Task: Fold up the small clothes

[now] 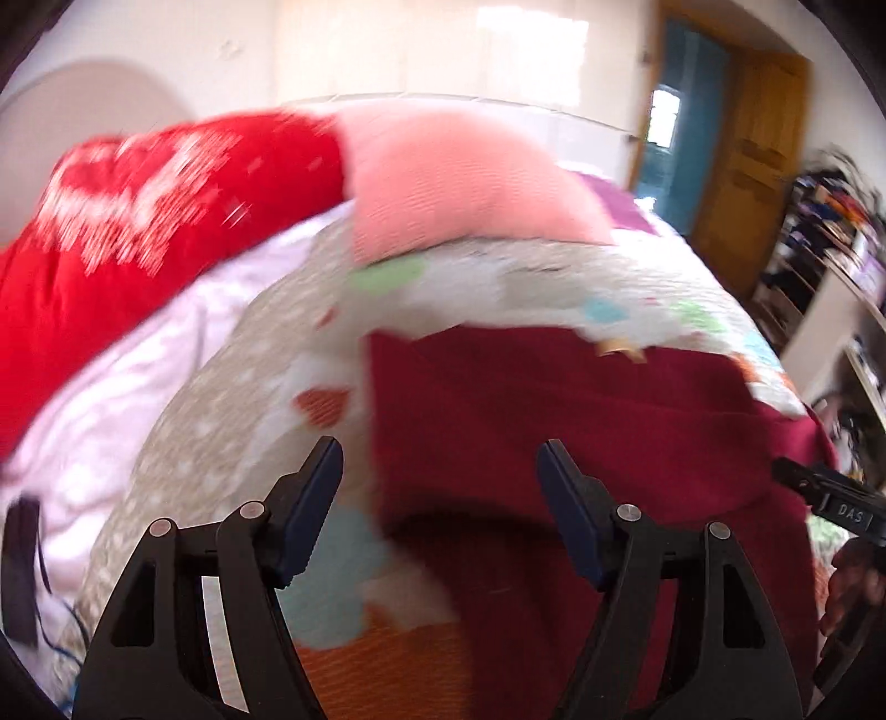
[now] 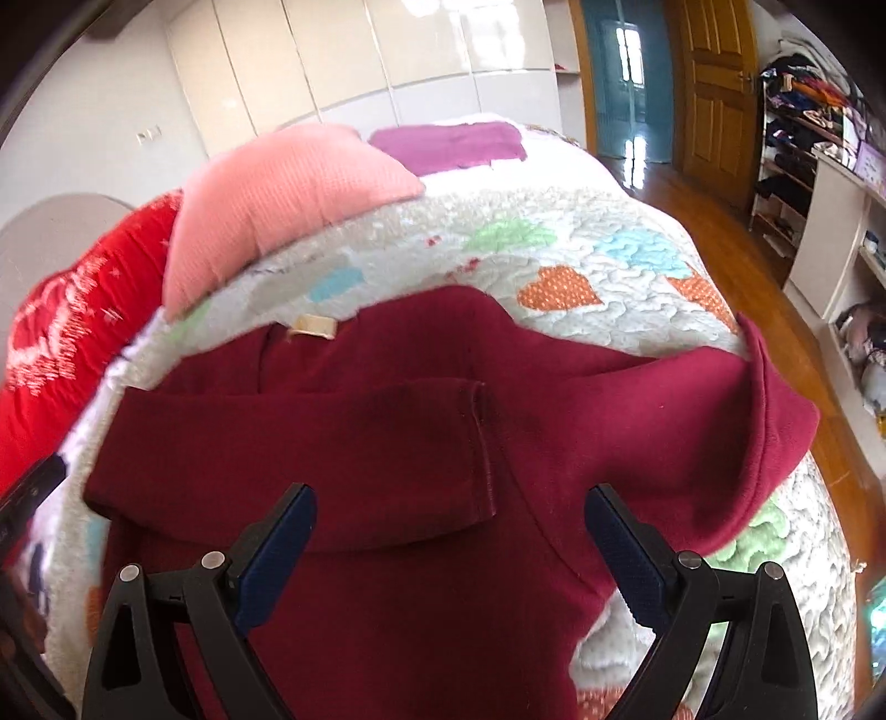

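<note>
Sleeve-folding stage: both the left gripper (image 1: 440, 459) and right gripper (image 2: 449, 507) gape empty above the maroon top (image 2: 387, 443); the unfolded right sleeve (image 2: 775, 410) likely needs pinching next.

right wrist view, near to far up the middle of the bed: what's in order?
Right gripper, open → maroon top → heart-patterned quilt → purple cloth → white wardrobe. The pink pillow sits off to the left, level with the quilt's far part, so I left it out of the order.

Maroon top (image 2: 421, 443) on heart-patterned quilt (image 2: 581, 260), pink pillow (image 2: 277, 205).
</note>
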